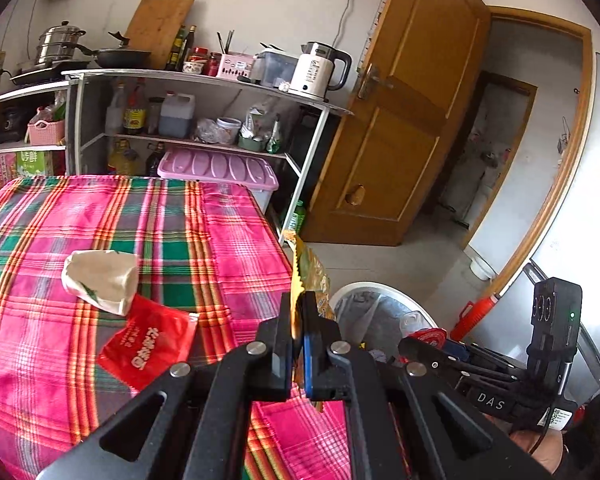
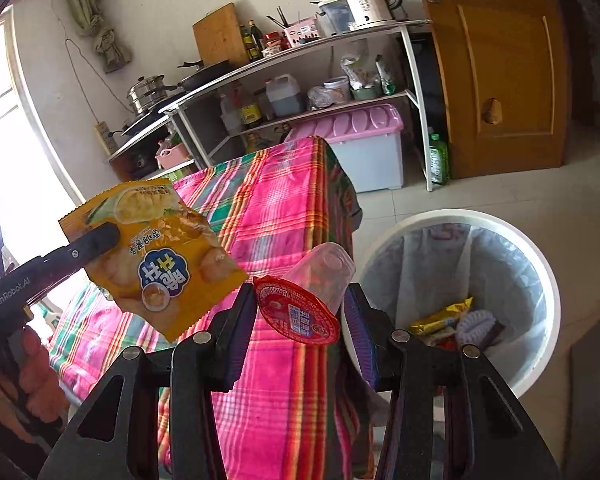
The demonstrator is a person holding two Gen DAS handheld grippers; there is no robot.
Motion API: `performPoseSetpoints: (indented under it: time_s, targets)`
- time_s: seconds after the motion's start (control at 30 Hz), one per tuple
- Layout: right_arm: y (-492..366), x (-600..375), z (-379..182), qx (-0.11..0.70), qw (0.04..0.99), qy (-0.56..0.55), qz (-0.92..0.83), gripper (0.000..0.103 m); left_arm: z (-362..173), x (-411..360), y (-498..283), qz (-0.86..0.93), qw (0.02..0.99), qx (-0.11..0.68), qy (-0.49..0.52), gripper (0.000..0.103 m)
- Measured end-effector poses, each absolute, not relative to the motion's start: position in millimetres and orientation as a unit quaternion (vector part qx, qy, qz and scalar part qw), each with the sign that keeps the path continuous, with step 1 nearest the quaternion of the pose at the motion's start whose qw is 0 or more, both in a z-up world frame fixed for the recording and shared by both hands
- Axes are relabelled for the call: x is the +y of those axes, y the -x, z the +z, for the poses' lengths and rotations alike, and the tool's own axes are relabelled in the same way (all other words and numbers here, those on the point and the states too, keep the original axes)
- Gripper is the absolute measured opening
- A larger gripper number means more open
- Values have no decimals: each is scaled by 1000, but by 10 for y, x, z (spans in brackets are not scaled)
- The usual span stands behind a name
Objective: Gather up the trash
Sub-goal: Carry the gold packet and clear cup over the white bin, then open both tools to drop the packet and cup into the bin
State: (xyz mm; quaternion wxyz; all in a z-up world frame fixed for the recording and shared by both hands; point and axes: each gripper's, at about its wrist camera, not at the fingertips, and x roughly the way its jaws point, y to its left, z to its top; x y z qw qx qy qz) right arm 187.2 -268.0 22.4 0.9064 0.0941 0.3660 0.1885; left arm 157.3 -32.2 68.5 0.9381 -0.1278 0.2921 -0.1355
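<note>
My left gripper (image 1: 298, 312) is shut on a yellow snack wrapper (image 1: 310, 272), held edge-on above the table's right edge; the wrapper shows flat in the right wrist view (image 2: 160, 256). My right gripper (image 2: 300, 312) is shut on a clear plastic cup (image 2: 326, 272) with a red peeled lid (image 2: 296, 312), held between table and bin. The white trash bin (image 2: 540, 272) with a clear liner stands on the floor to the right, with several wrappers inside. A white crumpled paper bag (image 1: 102, 280) and a red packet (image 1: 148, 344) lie on the plaid tablecloth (image 1: 100, 216).
A metal shelf rack (image 1: 204, 80) with bottles, pots and a kettle (image 1: 320, 70) stands behind the table. A pink-lidded storage box (image 1: 220, 168) sits under it. A wooden door (image 1: 412, 120) stands open at the right. A green bottle (image 2: 438, 158) stands on the floor.
</note>
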Motion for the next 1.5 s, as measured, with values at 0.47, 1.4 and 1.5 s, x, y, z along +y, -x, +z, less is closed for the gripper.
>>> performPoseSetpoints:
  time_s: [0.47, 1.4, 1.5]
  targets:
    - [-2001, -3295, -44, 387, 904, -130, 124, 46, 438, -982, -2014, -195, 918, 328, 110, 4]
    - [-2192, -3623, -504, 439, 883, -146, 78, 54, -101, -1560, -2330, -223, 879, 410, 95, 24]
    - [-2169, -3622, -452, 432, 887, -144, 79, 54, -83, -1535, -2321, -222, 880, 409, 97, 25]
